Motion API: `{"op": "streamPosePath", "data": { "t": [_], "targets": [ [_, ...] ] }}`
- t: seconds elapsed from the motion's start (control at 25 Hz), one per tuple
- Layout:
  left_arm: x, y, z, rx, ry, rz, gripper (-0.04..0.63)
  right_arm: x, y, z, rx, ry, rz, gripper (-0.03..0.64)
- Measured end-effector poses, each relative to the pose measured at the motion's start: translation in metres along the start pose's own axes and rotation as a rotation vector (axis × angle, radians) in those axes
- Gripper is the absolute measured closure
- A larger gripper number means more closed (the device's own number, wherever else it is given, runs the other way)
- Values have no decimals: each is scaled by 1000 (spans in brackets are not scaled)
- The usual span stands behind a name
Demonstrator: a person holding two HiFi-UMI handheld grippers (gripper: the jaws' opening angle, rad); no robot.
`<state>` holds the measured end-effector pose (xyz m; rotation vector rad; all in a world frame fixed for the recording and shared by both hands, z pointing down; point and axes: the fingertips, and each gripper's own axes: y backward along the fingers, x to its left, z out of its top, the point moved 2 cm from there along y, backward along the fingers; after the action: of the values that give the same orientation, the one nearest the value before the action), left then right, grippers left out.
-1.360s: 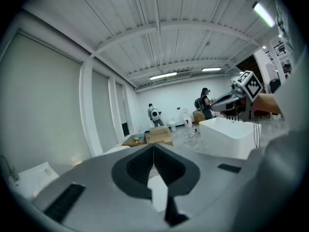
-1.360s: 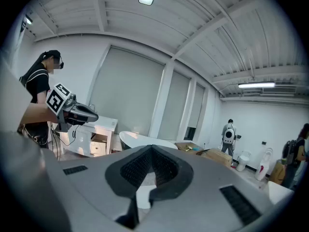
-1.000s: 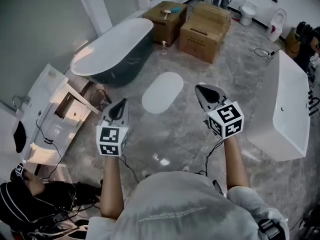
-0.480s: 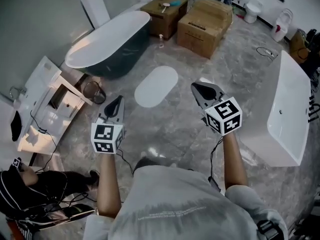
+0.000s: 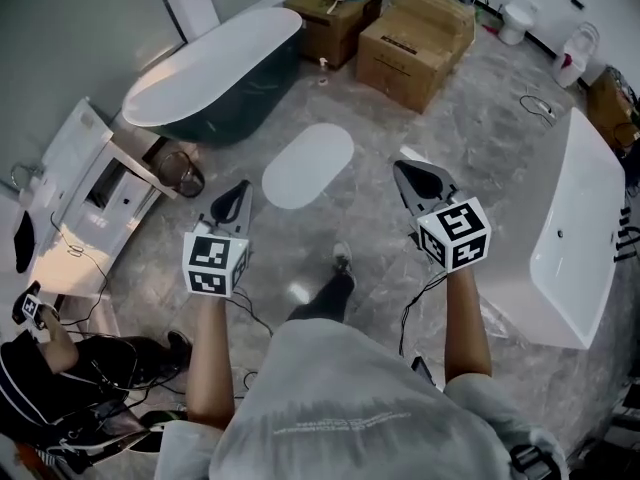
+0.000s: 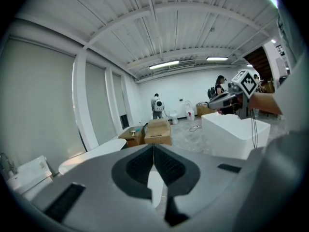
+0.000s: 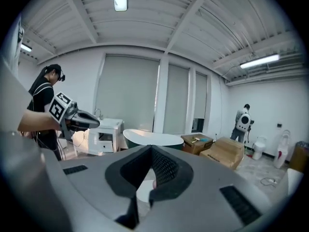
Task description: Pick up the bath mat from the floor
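The bath mat (image 5: 307, 165) is a white oval lying flat on the grey marble floor, ahead of and between my two grippers. My left gripper (image 5: 241, 189) hovers above the floor just left of the mat's near end, shut and empty. My right gripper (image 5: 407, 170) hangs to the mat's right, its jaws closed to a point with nothing in them. In the left gripper view the left gripper (image 6: 153, 146) has its pads together, and a white patch of mat shows below them. In the right gripper view the right gripper (image 7: 151, 148) looks the same.
A dark freestanding tub (image 5: 215, 73) stands beyond the mat at left, two cardboard boxes (image 5: 415, 40) behind it. A white tub (image 5: 585, 233) lies at right, a white cabinet (image 5: 85, 203) at left. A person (image 5: 60, 388) crouches at bottom left. My foot (image 5: 335, 286) is below the mat.
Both grippers have advanced toward the mat and sunk a little; the mat now lies closer between them. My foot has stepped forward into view. Both jaws stayed closed.
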<state>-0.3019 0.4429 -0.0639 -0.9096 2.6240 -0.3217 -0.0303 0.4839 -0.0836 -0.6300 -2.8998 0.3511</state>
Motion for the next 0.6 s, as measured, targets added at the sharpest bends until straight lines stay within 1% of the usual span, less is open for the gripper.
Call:
{"op": "streamPosePath", "data": {
  "t": [0.08,0.12,0.2,0.36,0.48,0.6],
  "targets": [
    [4,-26,-1,3,10,-3,577,-22,-10,-1,-13,-50,5,601],
    [8,-42,-1,1,19,-1,577,-34,-16,-1,-15,-58,4,601],
    [18,-78,2,-7,48,7,577,-61,-28,-2,-5,-41,-6,601],
    [23,-157,8,-12,102,1,577,-127,-51,-17,63,-19,-29,601],
    [21,-217,3,19,144,-20,577,-176,-78,-28,128,-31,-38,601],
    [29,-268,-2,56,173,-26,578,-211,-113,-31,173,-19,-30,601]
  ]
}}
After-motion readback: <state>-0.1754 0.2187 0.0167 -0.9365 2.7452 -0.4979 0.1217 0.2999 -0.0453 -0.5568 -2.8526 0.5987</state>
